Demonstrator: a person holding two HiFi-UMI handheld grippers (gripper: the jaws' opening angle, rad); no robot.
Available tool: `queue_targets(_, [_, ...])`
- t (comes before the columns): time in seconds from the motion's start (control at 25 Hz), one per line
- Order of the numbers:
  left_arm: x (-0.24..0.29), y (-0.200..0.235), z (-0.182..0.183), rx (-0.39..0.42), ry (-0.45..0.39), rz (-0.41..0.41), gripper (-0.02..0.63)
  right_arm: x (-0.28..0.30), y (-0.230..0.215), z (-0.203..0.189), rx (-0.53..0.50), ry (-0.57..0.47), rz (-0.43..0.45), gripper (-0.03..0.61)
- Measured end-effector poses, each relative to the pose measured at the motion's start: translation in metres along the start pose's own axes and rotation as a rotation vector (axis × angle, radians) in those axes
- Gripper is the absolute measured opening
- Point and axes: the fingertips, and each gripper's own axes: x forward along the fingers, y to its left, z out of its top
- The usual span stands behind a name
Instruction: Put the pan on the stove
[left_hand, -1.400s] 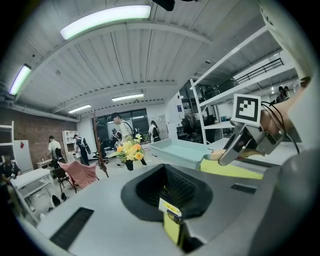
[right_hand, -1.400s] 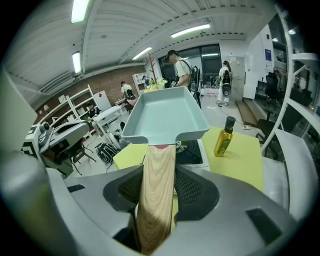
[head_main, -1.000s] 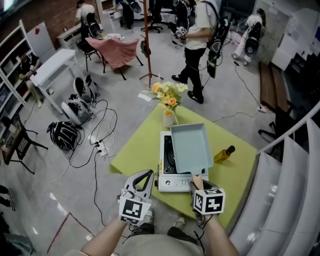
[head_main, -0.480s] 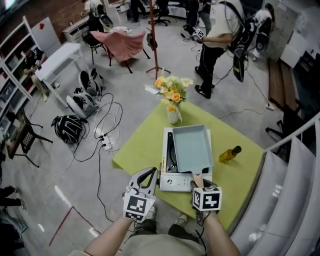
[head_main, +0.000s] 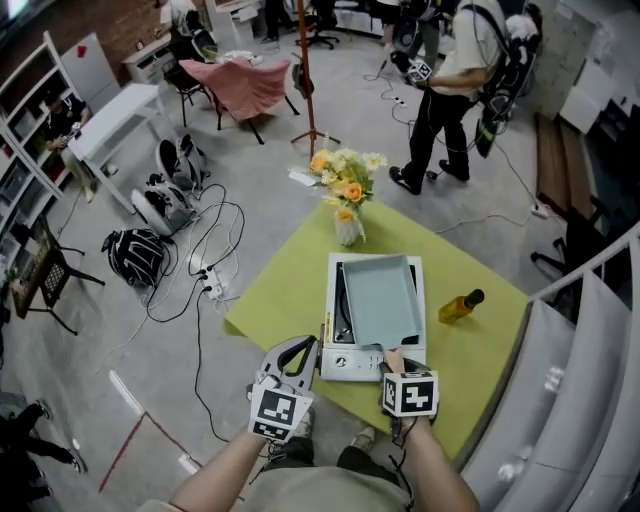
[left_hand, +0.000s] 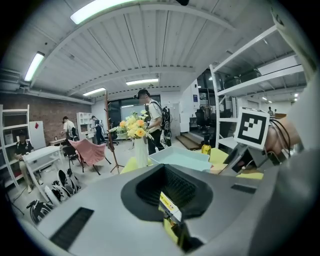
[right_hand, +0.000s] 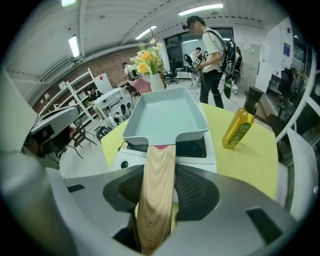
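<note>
A pale blue rectangular pan with a wooden handle lies squarely over the white portable stove on the yellow-green table. My right gripper is shut on that handle at the stove's near edge; in the right gripper view the handle runs between the jaws to the pan over the stove. I cannot tell whether the pan rests on the burner. My left gripper hangs beside the stove's near left corner, shut and holding nothing. The left gripper view catches the pan.
An oil bottle stands right of the stove. A vase of flowers stands at the table's far corner. Cables, bags and chairs lie on the floor to the left. A person walks behind the table. Shelving rises at the right.
The pan has shifted left and now sits in line with the stove instead of overhanging its right side. The person in the background has walked to the right.
</note>
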Motion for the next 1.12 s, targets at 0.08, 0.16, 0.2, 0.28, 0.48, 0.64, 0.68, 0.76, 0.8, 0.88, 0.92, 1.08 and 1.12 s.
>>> queue_targets(0.08, [0.001,0.0,0.0,0.003,0.0,-0.005,0.008,0.002,-0.001,-0.002,-0.003,0.008,-0.005,0.167])
queue_targets(0.16, [0.001,0.002,-0.001,0.005,-0.002,-0.006,0.008,0.005,-0.002,-0.004,-0.005,0.014,-0.015,0.167])
queue_targets(0.2, [0.0,0.003,-0.001,0.006,-0.002,-0.007,0.008,0.006,-0.002,-0.005,-0.004,0.017,-0.02,0.169])
queue_targets(0.28, [-0.001,0.004,-0.001,0.008,-0.002,-0.012,0.008,0.005,-0.001,-0.007,-0.005,0.02,-0.029,0.17])
queue_targets(0.48, [-0.003,0.003,0.0,0.006,-0.007,-0.016,0.008,0.005,-0.001,-0.005,-0.003,0.007,-0.036,0.172])
queue_targets(0.64, [-0.007,0.002,-0.002,0.006,-0.002,-0.022,0.008,0.009,0.003,0.001,0.02,-0.015,-0.025,0.176])
queue_targets(0.68, [-0.008,0.002,-0.002,0.006,0.0,-0.024,0.008,0.01,0.004,0.003,0.023,-0.023,-0.019,0.178])
queue_targets(0.76, [-0.011,0.002,-0.003,0.008,0.003,-0.026,0.008,0.009,0.007,0.008,0.018,-0.039,-0.005,0.187])
queue_targets(0.8, [-0.012,0.002,-0.003,0.01,0.004,-0.027,0.008,0.009,0.009,0.01,0.011,-0.045,0.001,0.207])
queue_targets(0.88, [-0.014,0.002,-0.002,0.012,0.004,-0.028,0.008,0.008,0.01,0.012,-0.001,-0.049,0.015,0.293])
queue_targets(0.92, [-0.014,0.001,-0.001,0.014,0.003,-0.028,0.008,0.006,0.011,0.012,-0.003,-0.053,0.021,0.305])
queue_targets(1.08, [-0.018,0.003,0.004,0.026,-0.007,-0.027,0.008,-0.009,0.006,0.014,-0.004,-0.086,0.017,0.302])
queue_targets(1.12, [-0.019,0.004,0.006,0.032,-0.01,-0.026,0.008,-0.015,0.004,0.016,-0.004,-0.099,0.011,0.296])
